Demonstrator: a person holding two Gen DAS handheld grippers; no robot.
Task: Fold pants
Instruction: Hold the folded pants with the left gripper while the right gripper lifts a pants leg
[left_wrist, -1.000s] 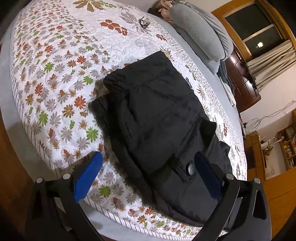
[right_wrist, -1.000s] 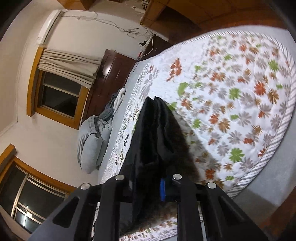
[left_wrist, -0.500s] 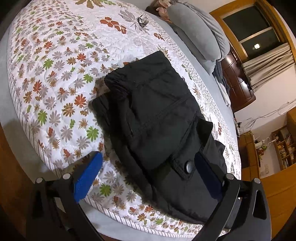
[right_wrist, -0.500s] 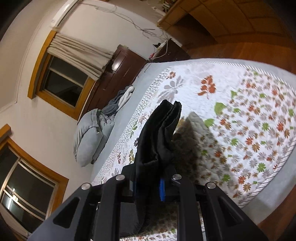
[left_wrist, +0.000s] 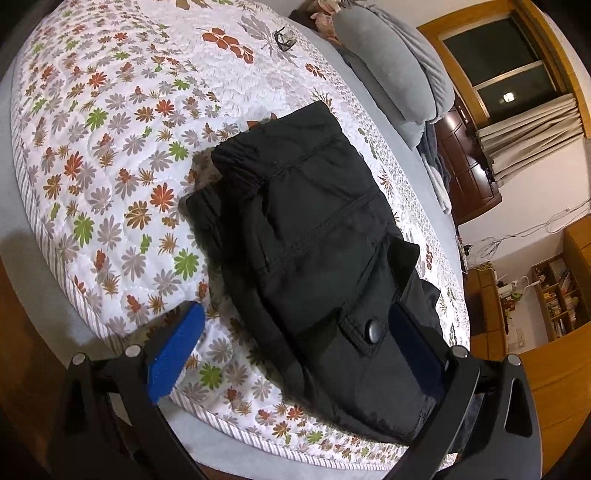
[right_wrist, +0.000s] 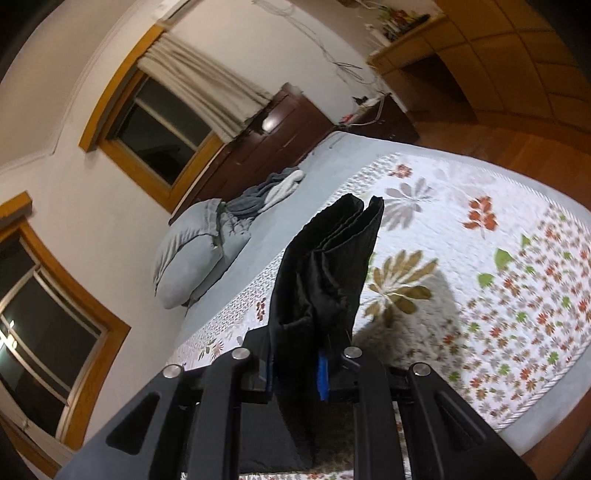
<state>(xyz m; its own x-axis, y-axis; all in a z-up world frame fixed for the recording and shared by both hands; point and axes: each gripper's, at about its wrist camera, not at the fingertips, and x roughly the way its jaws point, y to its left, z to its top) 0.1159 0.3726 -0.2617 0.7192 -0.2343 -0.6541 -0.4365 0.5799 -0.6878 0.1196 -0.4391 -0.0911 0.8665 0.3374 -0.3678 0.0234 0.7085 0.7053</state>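
Note:
Black pants (left_wrist: 314, 243) lie partly folded on a floral quilt (left_wrist: 110, 147), with a snap button (left_wrist: 371, 326) near the front. My left gripper (left_wrist: 295, 350) is open above the near end of the pants, one blue pad on each side. My right gripper (right_wrist: 297, 369) is shut on a bunched, layered end of the pants (right_wrist: 325, 273) and holds it lifted above the quilt (right_wrist: 498, 258).
Grey pillows (left_wrist: 391, 62) and crumpled grey bedding (right_wrist: 266, 192) lie at the head of the bed. Glasses (left_wrist: 284, 37) rest on the quilt far back. A dark wooden cabinet (right_wrist: 266, 147), windows and a wood floor (right_wrist: 517, 140) surround the bed.
My right gripper has lifted and swung the held pants end upward and toward the head of the bed. The left gripper stays open and has barely moved.

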